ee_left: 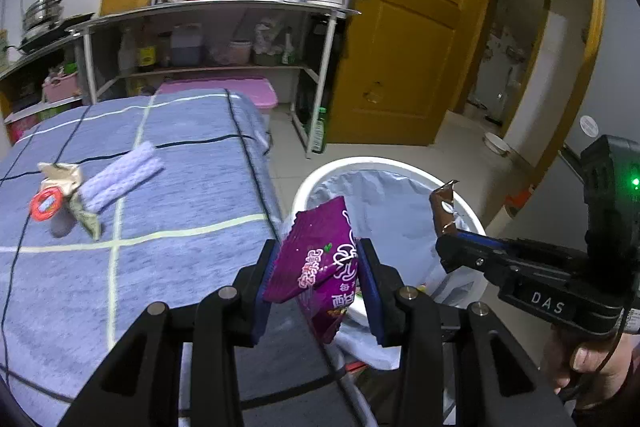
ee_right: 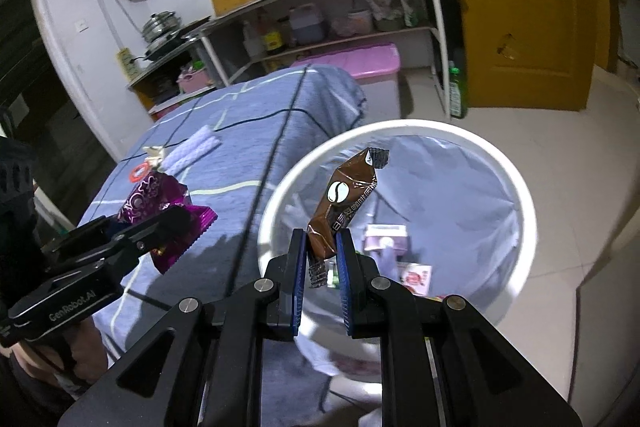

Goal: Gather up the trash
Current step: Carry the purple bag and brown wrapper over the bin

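My left gripper (ee_left: pixel 318 267) is shut on a purple snack wrapper (ee_left: pixel 320 263) and holds it at the table's right edge, beside the white trash bin (ee_left: pixel 384 165). My right gripper (ee_right: pixel 322 251) is shut on a brown coffee sachet (ee_right: pixel 344 203) and holds it upright over the bin (ee_right: pixel 516 187), which has a blue liner and some trash inside. The right gripper also shows in the left wrist view (ee_left: pixel 444 239), and the left gripper with the purple wrapper (ee_right: pixel 160 211) shows in the right wrist view. A crumpled beige wrapper (ee_left: pixel 68 183) and a red ring (ee_left: pixel 46 205) lie on the table.
The table has a blue checked cloth (ee_left: pixel 180 195) with a folded lilac cloth (ee_left: pixel 120 183) on it. Behind stand a metal shelf rack (ee_left: pixel 224 27) with bottles and a kettle, a pink box (ee_left: pixel 240 89), a green bottle (ee_left: pixel 318 131) and a yellow door (ee_left: pixel 408 27).
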### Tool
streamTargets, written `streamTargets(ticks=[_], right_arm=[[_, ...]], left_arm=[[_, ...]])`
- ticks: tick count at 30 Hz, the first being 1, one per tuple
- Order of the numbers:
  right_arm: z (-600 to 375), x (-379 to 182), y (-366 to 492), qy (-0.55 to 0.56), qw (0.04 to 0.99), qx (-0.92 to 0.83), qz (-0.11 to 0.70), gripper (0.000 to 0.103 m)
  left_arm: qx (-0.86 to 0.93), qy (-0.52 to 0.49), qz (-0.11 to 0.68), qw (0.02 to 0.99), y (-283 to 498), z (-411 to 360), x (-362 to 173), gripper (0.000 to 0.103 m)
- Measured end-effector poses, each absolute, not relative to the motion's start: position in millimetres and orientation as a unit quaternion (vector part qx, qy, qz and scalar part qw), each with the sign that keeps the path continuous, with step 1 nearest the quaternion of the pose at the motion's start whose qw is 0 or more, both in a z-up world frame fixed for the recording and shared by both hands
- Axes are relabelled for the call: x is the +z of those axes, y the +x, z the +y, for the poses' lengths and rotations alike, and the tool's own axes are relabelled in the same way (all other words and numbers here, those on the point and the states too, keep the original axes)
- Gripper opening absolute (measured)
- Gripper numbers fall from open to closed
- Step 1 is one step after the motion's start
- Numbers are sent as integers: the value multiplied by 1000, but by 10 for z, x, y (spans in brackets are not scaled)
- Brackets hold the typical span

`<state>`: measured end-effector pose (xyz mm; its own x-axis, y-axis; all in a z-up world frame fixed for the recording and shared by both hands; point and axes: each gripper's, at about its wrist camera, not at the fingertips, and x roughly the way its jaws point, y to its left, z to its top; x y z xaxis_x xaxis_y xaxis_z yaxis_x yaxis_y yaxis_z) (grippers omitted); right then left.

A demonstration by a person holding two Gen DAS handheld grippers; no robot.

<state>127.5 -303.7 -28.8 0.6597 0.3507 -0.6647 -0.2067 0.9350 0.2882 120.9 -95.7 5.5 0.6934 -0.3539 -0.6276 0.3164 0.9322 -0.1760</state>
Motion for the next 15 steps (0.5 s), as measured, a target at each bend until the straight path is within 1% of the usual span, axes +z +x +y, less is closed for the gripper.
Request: streamTargets(ticks=[15], right_arm=[[-3341,-514,1455,102,896,123,415,16]], left_arm=[[-224,-4,379,898,1546,-1423,-167,42]])
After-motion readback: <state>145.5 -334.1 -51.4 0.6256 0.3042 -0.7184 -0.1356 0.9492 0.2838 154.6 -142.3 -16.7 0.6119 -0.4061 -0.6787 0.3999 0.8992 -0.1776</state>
